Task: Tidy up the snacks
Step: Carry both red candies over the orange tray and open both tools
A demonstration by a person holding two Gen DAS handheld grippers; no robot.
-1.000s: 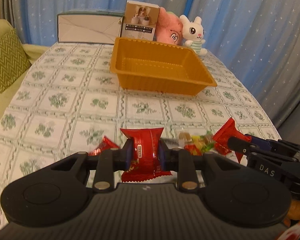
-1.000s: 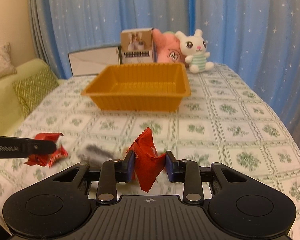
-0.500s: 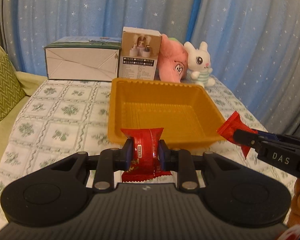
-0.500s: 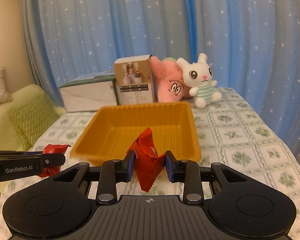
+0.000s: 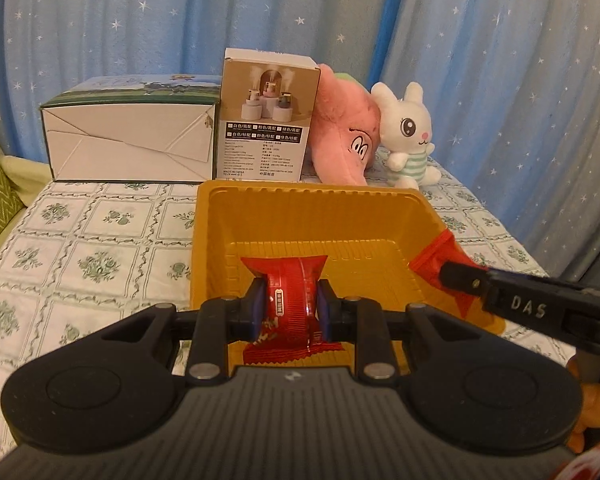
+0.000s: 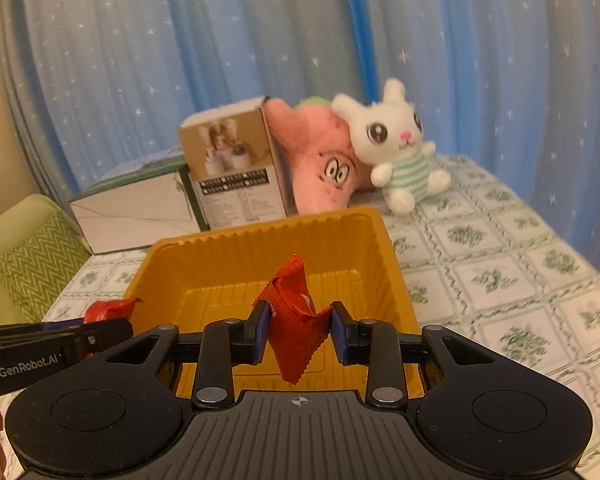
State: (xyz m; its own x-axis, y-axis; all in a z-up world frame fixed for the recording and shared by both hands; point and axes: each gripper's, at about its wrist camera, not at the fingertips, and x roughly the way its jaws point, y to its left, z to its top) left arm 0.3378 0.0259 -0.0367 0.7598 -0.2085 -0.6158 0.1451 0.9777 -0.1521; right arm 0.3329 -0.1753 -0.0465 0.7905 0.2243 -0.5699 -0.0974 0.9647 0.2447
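An orange plastic tray (image 5: 312, 216) stands on the patterned tablecloth; its inside is bare. My left gripper (image 5: 291, 310) is shut on a red snack packet (image 5: 290, 300) and holds it over the tray's near left part. My right gripper (image 6: 298, 332) is shut on a second red snack packet (image 6: 294, 316), held over the tray (image 6: 268, 252) near its front edge. In the left wrist view the right gripper's finger (image 5: 512, 300) and its red packet (image 5: 440, 260) show at the tray's right rim. In the right wrist view the left gripper's finger (image 6: 60, 340) and its packet (image 6: 108, 308) show at the tray's left.
Behind the tray stand a white carton (image 5: 128, 140), a brown product box (image 5: 266, 120), a pink plush (image 5: 348, 136) and a white bunny plush (image 5: 408, 136). A green cushion (image 6: 36, 260) lies off the table's left. Blue starred curtains hang behind.
Both grippers have moved forward and up from the table's front area to over the tray, each still holding its red packet. The loose snacks on the cloth have left the view.
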